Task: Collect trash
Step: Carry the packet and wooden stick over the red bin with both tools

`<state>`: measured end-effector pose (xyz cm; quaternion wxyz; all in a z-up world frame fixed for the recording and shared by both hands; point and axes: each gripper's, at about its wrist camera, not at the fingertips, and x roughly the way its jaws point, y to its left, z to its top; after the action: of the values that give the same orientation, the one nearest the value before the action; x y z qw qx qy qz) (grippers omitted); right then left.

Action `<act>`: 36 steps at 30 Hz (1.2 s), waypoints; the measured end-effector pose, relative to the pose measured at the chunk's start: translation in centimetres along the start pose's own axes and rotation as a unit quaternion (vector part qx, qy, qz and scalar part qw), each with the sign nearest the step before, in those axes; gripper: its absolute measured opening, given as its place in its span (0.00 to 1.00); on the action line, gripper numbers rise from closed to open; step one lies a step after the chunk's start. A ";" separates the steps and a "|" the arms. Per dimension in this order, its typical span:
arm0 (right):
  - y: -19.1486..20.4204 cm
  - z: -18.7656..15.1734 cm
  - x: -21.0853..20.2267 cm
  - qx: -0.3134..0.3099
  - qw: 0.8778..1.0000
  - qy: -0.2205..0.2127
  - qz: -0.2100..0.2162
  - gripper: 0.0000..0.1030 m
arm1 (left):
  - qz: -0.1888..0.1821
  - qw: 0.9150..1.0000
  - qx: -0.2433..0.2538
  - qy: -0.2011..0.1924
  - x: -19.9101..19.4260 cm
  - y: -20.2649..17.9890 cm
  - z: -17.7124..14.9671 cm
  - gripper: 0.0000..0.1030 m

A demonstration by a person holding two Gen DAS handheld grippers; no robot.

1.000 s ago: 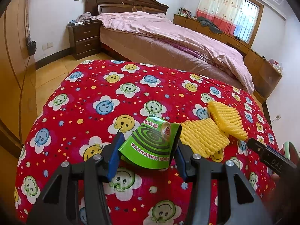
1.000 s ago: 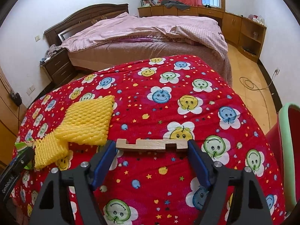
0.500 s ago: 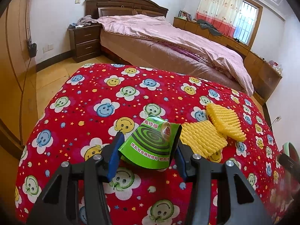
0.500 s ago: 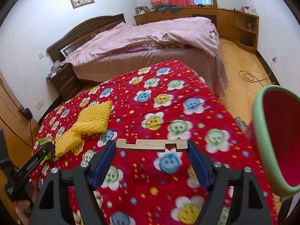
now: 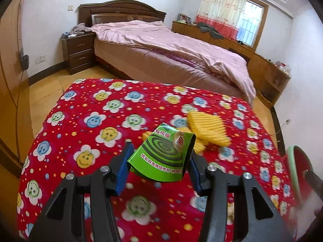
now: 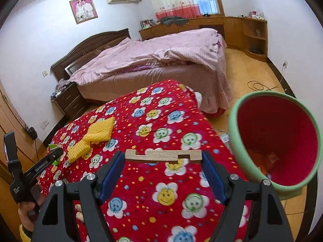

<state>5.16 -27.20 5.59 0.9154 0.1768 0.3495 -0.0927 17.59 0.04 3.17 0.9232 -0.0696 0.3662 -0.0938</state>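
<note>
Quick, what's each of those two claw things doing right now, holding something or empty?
Left gripper: shut on the green cardboard mosquito-coil box.
Right gripper: shut on the notched pale wooden strip.

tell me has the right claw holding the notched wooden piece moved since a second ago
Yes. The right claw with the notched wooden piece swung right toward the green-rimmed red bin, away from the yellow foam nets.

Glossy green printed card box [image 5: 163, 157]; bare matt wood strip [image 6: 163, 155]; ribbed yellow foam netting [image 5: 208, 130]; fuzzy red printed cloth [image 5: 113, 121]; smooth plastic bin [image 6: 276, 139], red inside.
</note>
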 end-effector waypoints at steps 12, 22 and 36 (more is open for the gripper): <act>-5.3 -0.6 -4.6 0.049 0.998 -0.033 -0.023 0.76 | -0.049 0.998 0.035 -0.011 -4.5 -5.1 -0.9 0.50; -9.6 -1.0 -7.1 0.082 0.994 -0.054 -0.039 0.76 | -0.088 0.993 0.073 -0.001 -5.8 -10.3 -1.9 0.50; -15.8 -1.2 -8.5 0.120 0.989 -0.069 -0.059 0.76 | -0.152 0.976 0.153 0.025 -5.7 -20.4 -3.7 0.50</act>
<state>-6.46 -40.90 6.37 0.9023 0.2576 0.2819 -0.2001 8.49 -18.72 8.34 0.8883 0.0199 0.3560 -0.2896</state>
